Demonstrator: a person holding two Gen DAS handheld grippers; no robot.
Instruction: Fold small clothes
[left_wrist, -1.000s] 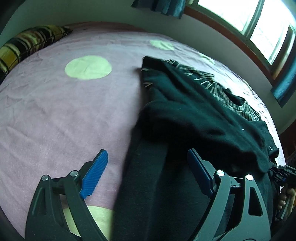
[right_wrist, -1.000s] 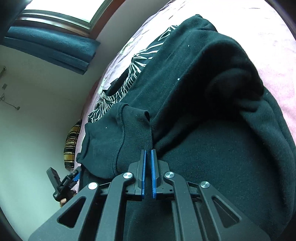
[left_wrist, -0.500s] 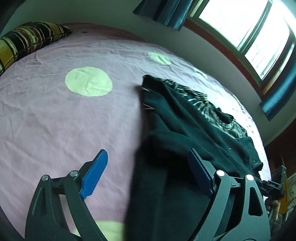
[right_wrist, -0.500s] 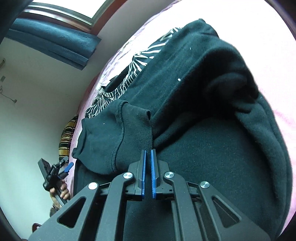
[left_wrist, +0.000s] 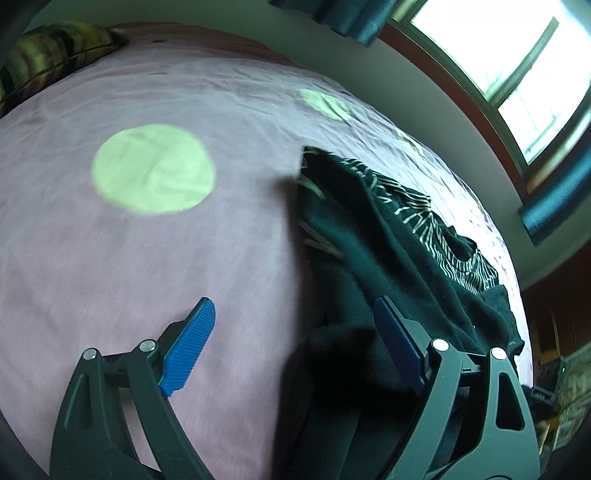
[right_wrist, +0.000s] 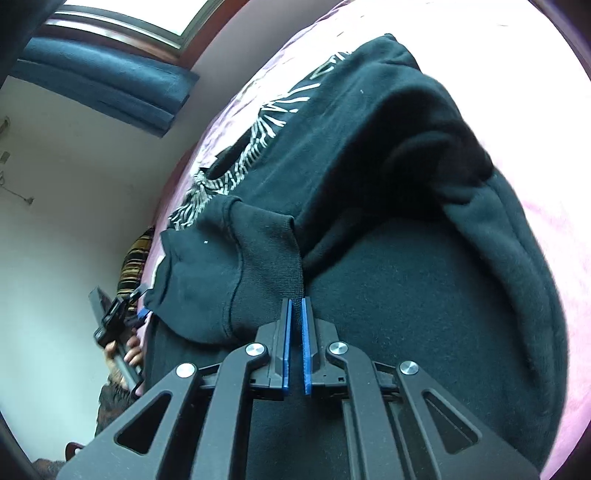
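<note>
The black fleece sweatshirt with a pale printed pattern (left_wrist: 388, 258) lies on the pink dotted bedsheet (left_wrist: 147, 258), stretching away rightward of the left gripper (left_wrist: 295, 347), whose jaws are spread empty. The right gripper (right_wrist: 294, 343) pinches its ribbed cuff (right_wrist: 266, 266).

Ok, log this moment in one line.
left gripper: open, empty, over bed | right gripper: shut on sweater cuff | fold unfinished

- Left of the black sweater (left_wrist: 384, 266), the pink bed (left_wrist: 110, 258) is flat and bare, so a hand-held gripper can pass there.
- Far beyond the sweater, a striped pillow (left_wrist: 48, 51) and the wall (left_wrist: 236, 37) block the way.
</note>
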